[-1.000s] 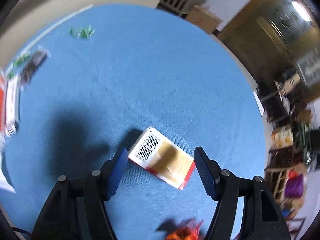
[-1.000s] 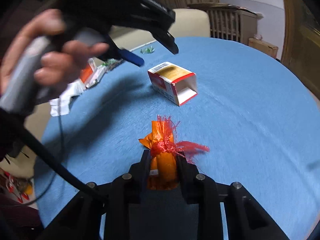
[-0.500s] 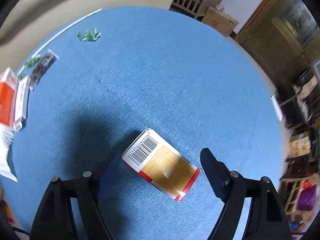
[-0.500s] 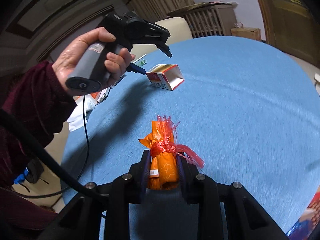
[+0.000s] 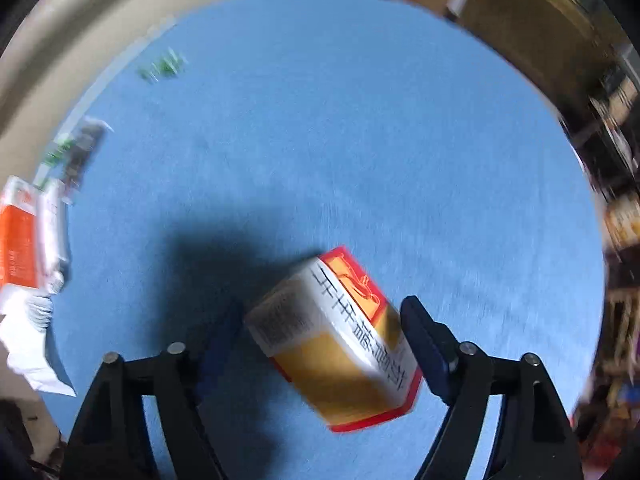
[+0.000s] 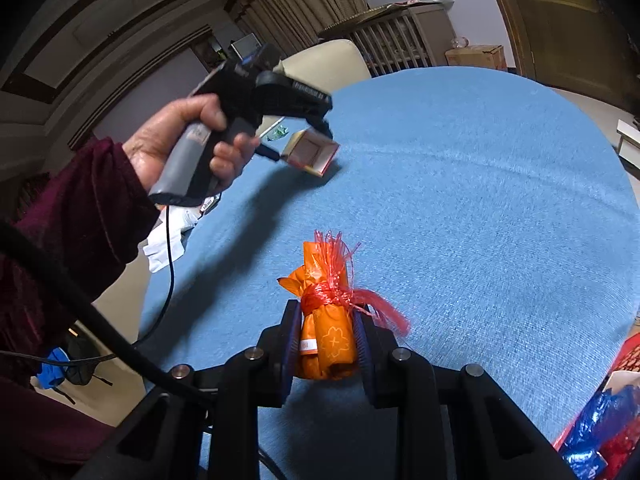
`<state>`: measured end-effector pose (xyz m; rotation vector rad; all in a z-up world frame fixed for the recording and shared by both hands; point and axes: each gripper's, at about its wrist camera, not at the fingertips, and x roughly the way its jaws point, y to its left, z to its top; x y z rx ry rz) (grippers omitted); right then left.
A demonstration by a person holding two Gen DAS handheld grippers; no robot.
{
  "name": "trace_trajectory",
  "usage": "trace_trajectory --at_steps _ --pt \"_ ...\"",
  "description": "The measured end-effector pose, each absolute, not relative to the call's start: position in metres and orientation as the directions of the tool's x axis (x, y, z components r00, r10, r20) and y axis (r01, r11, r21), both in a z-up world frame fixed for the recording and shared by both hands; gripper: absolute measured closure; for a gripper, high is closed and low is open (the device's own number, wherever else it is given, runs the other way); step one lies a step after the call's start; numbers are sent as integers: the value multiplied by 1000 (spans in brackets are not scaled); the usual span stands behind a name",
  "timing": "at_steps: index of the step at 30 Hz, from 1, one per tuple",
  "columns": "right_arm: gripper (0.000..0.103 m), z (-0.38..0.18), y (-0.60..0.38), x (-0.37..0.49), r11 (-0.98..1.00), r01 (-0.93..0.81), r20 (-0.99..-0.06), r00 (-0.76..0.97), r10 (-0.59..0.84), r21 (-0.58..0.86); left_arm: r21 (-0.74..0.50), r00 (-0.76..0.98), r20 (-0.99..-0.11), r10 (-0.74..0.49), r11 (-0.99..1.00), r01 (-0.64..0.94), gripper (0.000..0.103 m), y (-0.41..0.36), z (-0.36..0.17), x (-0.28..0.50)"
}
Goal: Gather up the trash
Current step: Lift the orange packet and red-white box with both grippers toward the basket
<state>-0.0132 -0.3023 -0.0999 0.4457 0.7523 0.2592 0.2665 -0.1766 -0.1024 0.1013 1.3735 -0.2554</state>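
Note:
A red, yellow and white cardboard box (image 5: 336, 344) stands tipped on its edge on the blue round table (image 5: 360, 120), between the blue pads of my left gripper (image 5: 320, 316). The jaws are closing and both pads touch the box's sides. From the right wrist view the same box (image 6: 312, 152) shows its open end, under the left gripper (image 6: 300, 142) held by a hand (image 6: 180, 148) in a dark red sleeve. My right gripper (image 6: 326, 320) is shut on an orange wrapped bundle (image 6: 320, 264) tied with red mesh string, just above the cloth.
Along the table's left edge lie an orange and white packet (image 5: 20, 240), crumpled white paper (image 5: 28, 344), a dark wrapper (image 5: 80, 148) and a green wrapper (image 5: 164, 66). A blue and red foil bag (image 6: 600, 432) sits at the lower right. A cream chair (image 6: 320, 60) stands behind the table.
The left gripper came down around the box, which turned from lying flat to standing tipped on its edge between the pads. The right gripper swung sideways, still holding the orange bundle.

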Motion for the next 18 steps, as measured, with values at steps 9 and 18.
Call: trace_trajectory --at_steps 9,18 --pt "75 -90 -282 -22 876 -100 -591 701 399 473 -73 189 -970 -151 928 366 52 -125 -100 227" --pt "75 -73 -277 -42 898 -102 -576 735 359 428 -42 363 -906 -218 899 435 54 -101 -66 148"
